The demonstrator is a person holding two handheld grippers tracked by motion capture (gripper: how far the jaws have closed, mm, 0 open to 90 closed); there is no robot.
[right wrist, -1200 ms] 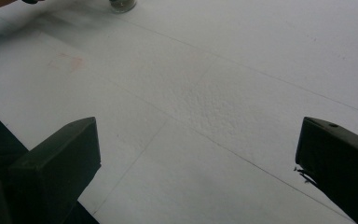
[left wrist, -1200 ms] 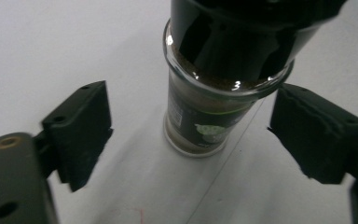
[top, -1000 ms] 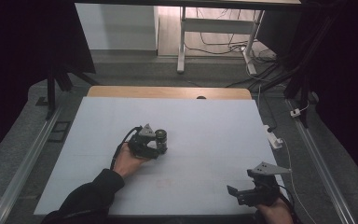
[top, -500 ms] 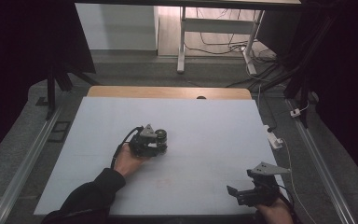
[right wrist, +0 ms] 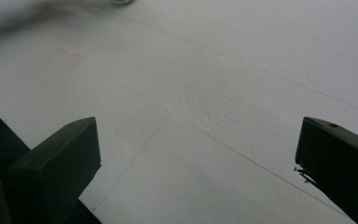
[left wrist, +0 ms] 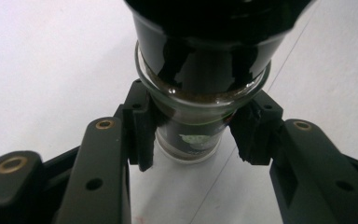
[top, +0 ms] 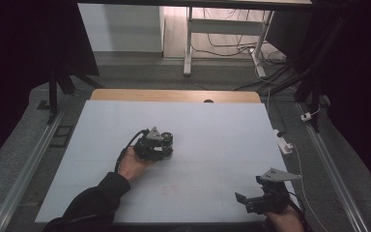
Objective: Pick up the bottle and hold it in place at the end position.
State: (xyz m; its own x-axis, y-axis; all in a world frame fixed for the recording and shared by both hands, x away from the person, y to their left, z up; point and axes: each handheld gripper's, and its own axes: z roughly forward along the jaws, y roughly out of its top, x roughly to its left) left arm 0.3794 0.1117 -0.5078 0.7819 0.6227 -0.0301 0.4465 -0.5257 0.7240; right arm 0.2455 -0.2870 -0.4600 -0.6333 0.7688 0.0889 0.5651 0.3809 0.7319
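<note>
A small glass jar [left wrist: 198,126] with dark contents, a black cap and a pale label stands on the white table [top: 212,130]. My left gripper [left wrist: 196,140] is shut on it, with a black pad [left wrist: 142,135] pressed against each side of the glass below the rim. In the high view the left gripper [top: 164,145] sits left of the table's middle, with a hand behind it and the jar [top: 167,139] dark at its tip. My right gripper [top: 244,202] hovers at the front right corner. Its jaws stand wide apart over bare table in the right gripper view [right wrist: 198,140].
A faint red mark [top: 170,189] lies on the table between the two hands. A wooden strip [top: 174,95] runs along the far edge. A white plug block [top: 284,145] with cables lies off the right side, beside a metal rail [top: 335,179].
</note>
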